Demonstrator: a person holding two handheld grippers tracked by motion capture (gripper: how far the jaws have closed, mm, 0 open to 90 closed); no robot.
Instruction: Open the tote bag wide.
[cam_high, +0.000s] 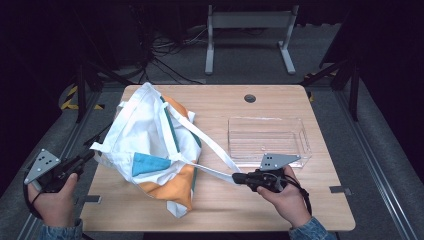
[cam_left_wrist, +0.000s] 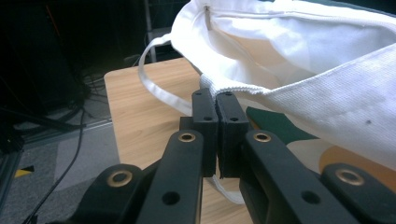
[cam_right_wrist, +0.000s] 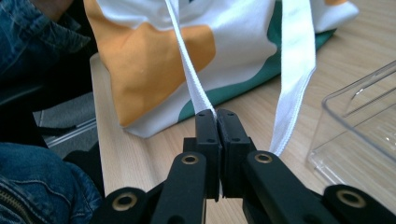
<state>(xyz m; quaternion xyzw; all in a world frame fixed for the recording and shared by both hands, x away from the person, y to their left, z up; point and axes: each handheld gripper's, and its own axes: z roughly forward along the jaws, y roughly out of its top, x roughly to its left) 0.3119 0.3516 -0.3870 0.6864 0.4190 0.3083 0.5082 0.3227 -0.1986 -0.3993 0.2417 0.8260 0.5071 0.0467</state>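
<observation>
**Tote bag stretched between two closed grips**

The left gripper (cam_left_wrist: 217, 100) has its fingers pinched shut on the rim of the white tote bag (cam_high: 150, 150), at the near-left bench (cam_high: 240, 205) edge. The right gripper (cam_right_wrist: 216, 116) clamps a white strap (cam_right_wrist: 187, 70), pulled rightward, likely to hold the mouth open (the pull looks taut). The clear tray (cam_high: 267, 140) sits just right; bare bench lies near and far of it.

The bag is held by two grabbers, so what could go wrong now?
The right gripper pinches only a thin white strap, which might slip free. The left gripper grips just the rim of the tote bag, so a tug could drag it against the clear plastic tray.
</observation>
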